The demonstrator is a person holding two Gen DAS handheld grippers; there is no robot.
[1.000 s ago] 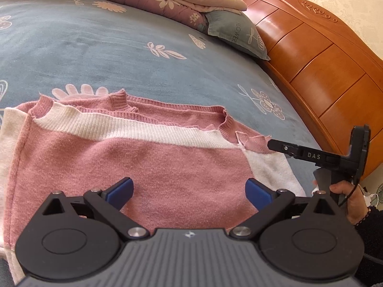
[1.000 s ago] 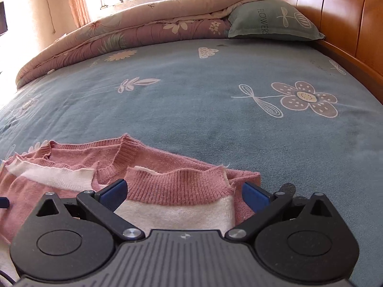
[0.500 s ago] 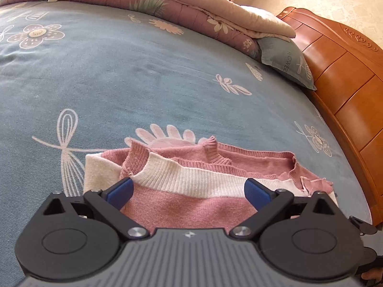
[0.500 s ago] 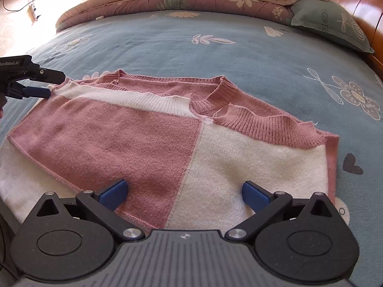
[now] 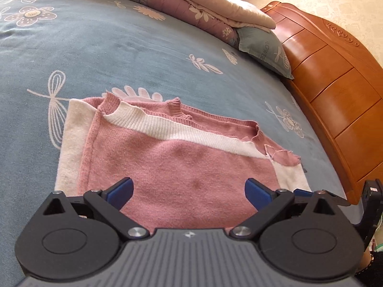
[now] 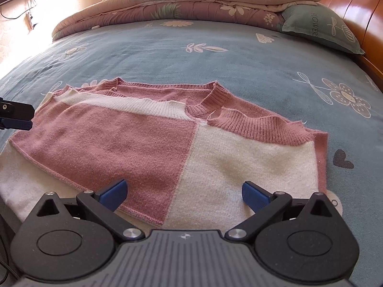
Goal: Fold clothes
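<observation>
On the bed, the pink-and-white sweater lies flat, partly folded. Left claw and right claw both gape wide, empty. Recommended: grip near edge corners evenly, fold squarely.

The sweater near hem is hidden behind each hand-held gripper's body in both views. In the right view its left edge runs off the picture, and the left hand-held gripper is cut by that edge, so its jaws cannot be read. The pillow lettering is cut short by a fold
</observation>
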